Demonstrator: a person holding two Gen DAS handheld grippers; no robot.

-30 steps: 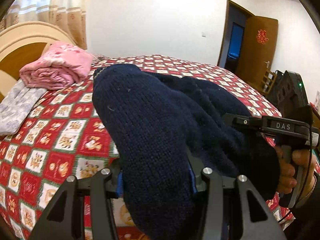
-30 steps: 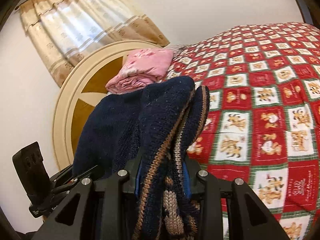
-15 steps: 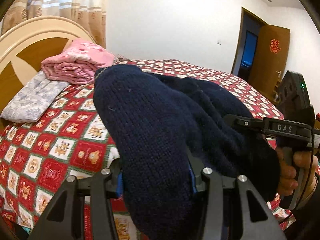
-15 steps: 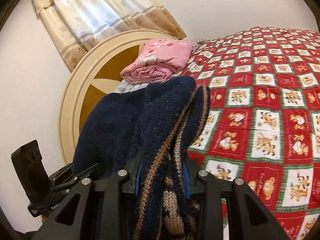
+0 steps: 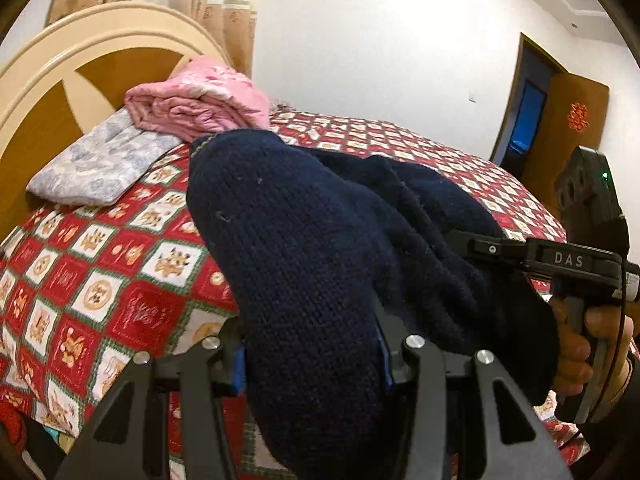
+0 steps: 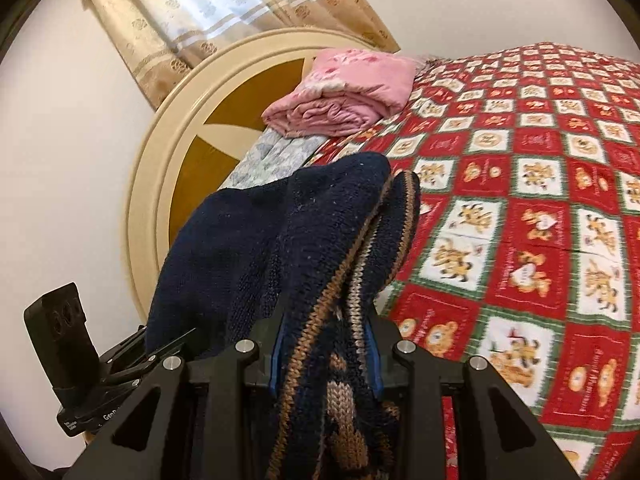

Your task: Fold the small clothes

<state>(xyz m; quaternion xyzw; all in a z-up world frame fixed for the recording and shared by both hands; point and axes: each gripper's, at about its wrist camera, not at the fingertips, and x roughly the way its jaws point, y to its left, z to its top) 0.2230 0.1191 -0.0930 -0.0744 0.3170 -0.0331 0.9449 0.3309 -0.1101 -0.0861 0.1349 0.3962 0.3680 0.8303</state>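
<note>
Now you're clamping the sweater (image 5: 304,264) in both the left gripper (image 5: 310,364) and right gripper (image 6: 326,354); be keeping it taut over the bed (image 6: 540,200).

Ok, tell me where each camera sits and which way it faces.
Left wrist: rides the left gripper, clamped on the navy sweater, facing across the bed toward the door; the right gripper and hand show.
Right wrist: rides the right gripper, clamped on the sweater's patterned edge, facing the headboard; the left gripper shows.
Shared: sweater, pink bedding, red quilt.
</note>
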